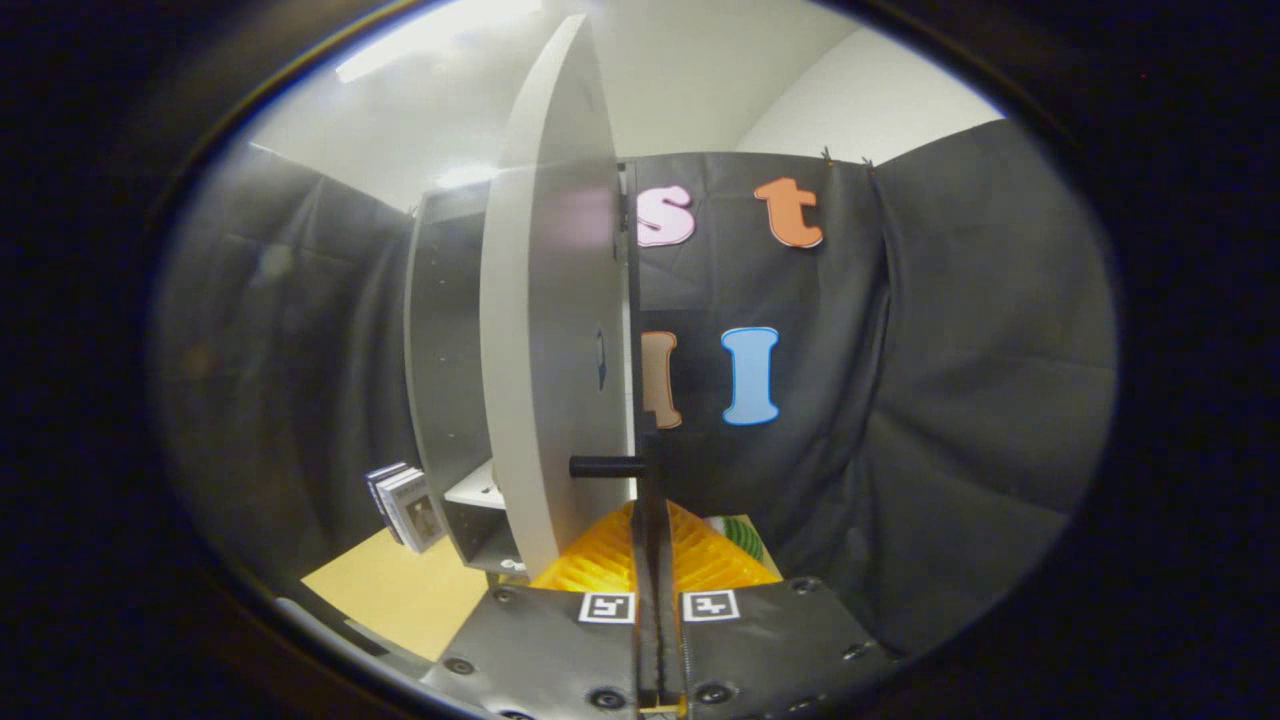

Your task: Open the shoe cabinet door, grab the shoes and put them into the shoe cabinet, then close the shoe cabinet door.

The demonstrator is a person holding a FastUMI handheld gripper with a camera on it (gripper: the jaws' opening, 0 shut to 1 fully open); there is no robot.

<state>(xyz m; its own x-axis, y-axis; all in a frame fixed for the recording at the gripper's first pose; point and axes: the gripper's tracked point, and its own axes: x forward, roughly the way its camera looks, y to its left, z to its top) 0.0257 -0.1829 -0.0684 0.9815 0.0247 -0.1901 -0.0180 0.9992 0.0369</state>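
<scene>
Swinging the cabinet door [545, 330] wide suits this step: the jaws look closed, seemingly pinching its edge just below the black handle [607, 466]; keep the pull along the hinge arc, cabinet [445, 350] beyond

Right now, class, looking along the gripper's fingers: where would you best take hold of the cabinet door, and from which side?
Probably by the dark bar handle low on the cabinet door, near its free edge. It juts out sideways from the panel, so fingers closing across it from the front get a firm pinch. The door stands edge-on just ahead of the gripper, whose fingers are closed together, apparently on nothing.
</scene>
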